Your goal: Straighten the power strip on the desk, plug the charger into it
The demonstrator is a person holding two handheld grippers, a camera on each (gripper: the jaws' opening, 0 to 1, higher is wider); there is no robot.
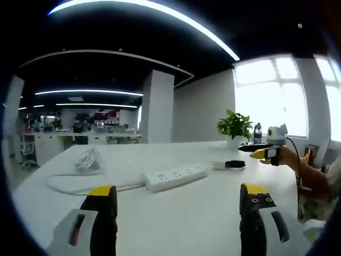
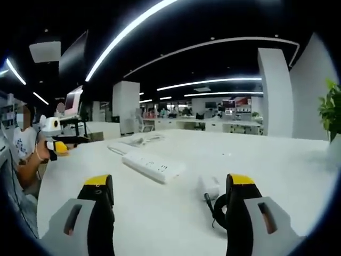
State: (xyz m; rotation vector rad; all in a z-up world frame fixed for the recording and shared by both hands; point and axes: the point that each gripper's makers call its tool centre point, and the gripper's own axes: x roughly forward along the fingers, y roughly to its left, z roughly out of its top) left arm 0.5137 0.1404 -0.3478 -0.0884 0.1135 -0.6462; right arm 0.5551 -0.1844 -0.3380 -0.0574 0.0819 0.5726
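A white power strip lies at a slant on the white desk, a short way beyond my open left gripper. Its white cord trails to a loose coil at the left. The white charger with its coiled black cable rests just right of the strip. In the right gripper view the strip is ahead and the charger sits close by the right jaw of my open right gripper. Nothing is between either pair of jaws.
A potted plant and a dark bottle stand at the desk's far side by the window. A person's hand holds the right gripper over that end. The left gripper shows at the desk's left edge. Office desks fill the background.
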